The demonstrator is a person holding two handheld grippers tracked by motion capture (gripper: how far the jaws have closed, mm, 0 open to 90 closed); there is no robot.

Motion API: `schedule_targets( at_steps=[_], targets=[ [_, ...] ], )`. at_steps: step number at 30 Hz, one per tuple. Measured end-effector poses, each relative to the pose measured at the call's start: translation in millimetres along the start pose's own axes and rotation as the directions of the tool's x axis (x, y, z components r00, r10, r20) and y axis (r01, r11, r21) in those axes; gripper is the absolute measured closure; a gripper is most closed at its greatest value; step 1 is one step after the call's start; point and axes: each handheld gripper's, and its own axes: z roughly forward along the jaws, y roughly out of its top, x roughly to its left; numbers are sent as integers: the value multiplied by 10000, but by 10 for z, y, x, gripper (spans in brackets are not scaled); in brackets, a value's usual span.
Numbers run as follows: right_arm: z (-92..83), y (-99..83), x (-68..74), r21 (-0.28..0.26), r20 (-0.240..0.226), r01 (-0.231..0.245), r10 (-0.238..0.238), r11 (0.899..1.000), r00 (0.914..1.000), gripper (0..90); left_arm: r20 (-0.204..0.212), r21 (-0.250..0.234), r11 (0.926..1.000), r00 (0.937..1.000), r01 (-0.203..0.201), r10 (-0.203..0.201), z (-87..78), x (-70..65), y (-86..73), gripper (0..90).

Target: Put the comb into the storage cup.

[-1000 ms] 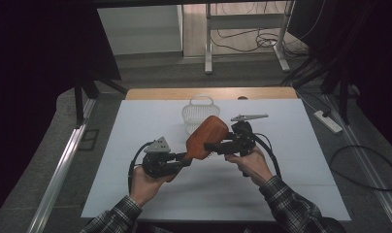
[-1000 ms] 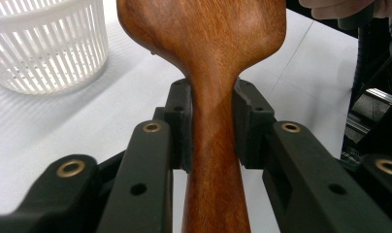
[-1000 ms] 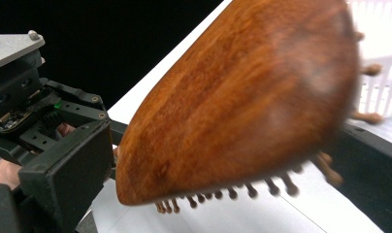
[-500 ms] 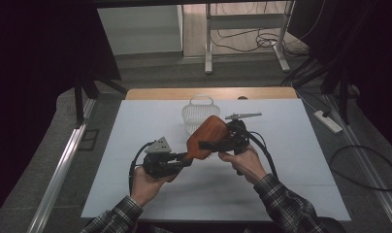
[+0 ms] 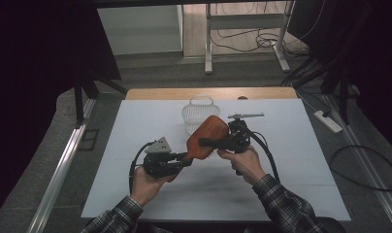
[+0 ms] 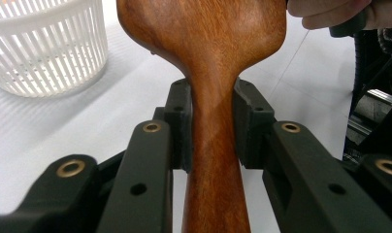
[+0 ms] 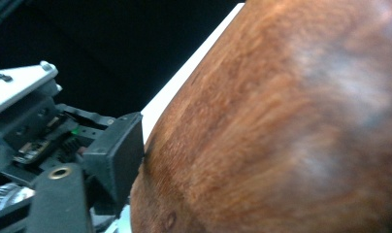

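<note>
Had the wooden brush [image 5: 207, 137] up off the table [image 5: 305, 160] near its middle, head tilted toward 1 o'clock. Clamped the handle [image 6: 214, 145] firmly in the left gripper [image 5: 184, 158], both pads [image 6: 182, 121] pressed on the neck. Had just been closing the right gripper [image 5: 204, 143] on the head from 3 o'clock. Saw one pad [image 7: 117, 155] touching the wood, couldn't see the other behind it, so read it as a pinch on the head.

Biggest worry: two grips on one stiff thing. Could've twisted or popped the brush loose if pulled in different directions, or skidded off that rounded, polished head.

Also sat close to the white basket [image 5: 198, 112] at 12 o'clock, with a metal tool [image 5: 246, 115] at 1 o'clock, so easy to clip either one. Plenty of bare table at 3, 6 and 9 o'clock, with the edges well apart.
</note>
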Motion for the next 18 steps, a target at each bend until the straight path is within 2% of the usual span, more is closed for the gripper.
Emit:
schedule_targets(
  at_steps=[7,10,14,18],
  targets=[
    [5,-29,-60,110,-424,-700,704,9975,9966,317,-20,188,9998,10000,-36,36,34,7,-13,712],
    [6,-36,-64,135,-482,-834,840,9964,9953,349,-57,294,9995,9999,-89,91,52,7,-18,712],
    [-23,-20,-86,96,-847,-1108,1112,9938,9902,404,-13,370,9992,9999,-151,152,71,8,-19,713],
    [-43,-11,-98,82,-1007,-1368,1369,9906,9855,442,16,455,9988,9998,-201,201,95,1,-19,713]
  ],
)
